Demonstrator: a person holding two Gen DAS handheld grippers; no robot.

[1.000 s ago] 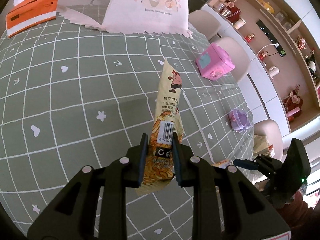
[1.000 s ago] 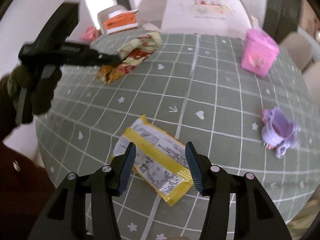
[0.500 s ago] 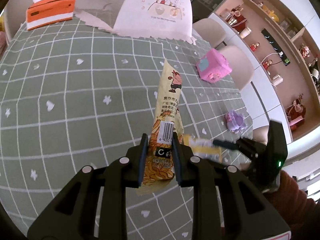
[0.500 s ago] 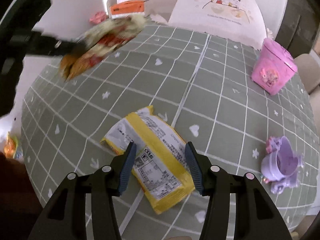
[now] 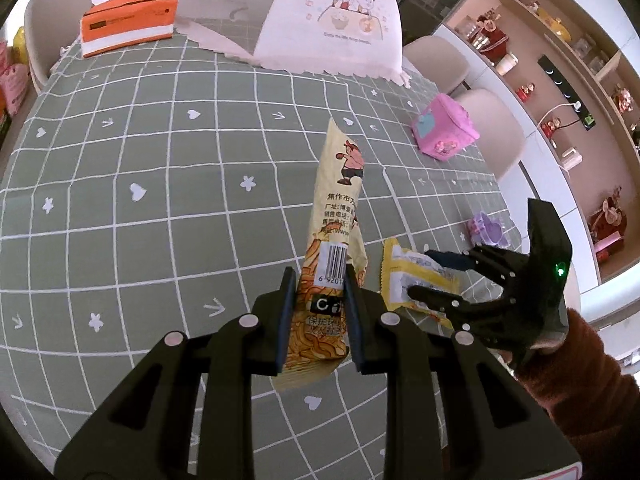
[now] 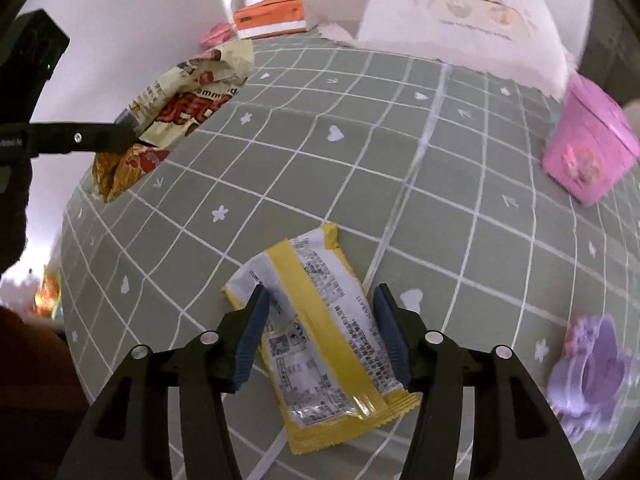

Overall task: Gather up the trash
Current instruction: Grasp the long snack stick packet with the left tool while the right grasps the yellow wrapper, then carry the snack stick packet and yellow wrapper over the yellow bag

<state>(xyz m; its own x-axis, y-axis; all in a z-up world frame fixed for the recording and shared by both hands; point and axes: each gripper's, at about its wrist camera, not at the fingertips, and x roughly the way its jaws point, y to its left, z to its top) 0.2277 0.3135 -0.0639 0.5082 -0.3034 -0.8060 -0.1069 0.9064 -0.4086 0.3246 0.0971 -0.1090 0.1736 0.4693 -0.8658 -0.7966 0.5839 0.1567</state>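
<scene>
My left gripper (image 5: 316,312) is shut on a long cream noodle-snack wrapper (image 5: 338,216) and holds it above the green grid tablecloth (image 5: 140,240); the wrapper also shows in the right wrist view (image 6: 180,96), held at the left. My right gripper (image 6: 320,340) is open, its jaws on either side of a yellow and white snack wrapper (image 6: 324,332) that lies flat on the cloth. In the left wrist view the right gripper (image 5: 432,276) is low over that wrapper (image 5: 404,276).
A pink box (image 5: 444,132) and a purple toy cup (image 5: 486,230) stand to the right. An orange tissue box (image 5: 128,24) and a white food cover (image 5: 332,20) are at the far side. Chairs and shelves lie beyond the table.
My right gripper has moved forward and down over the yellow wrapper, so the wrapper now sits between its jaws. My left gripper has lifted and pulled back with the noodle wrapper still held.
</scene>
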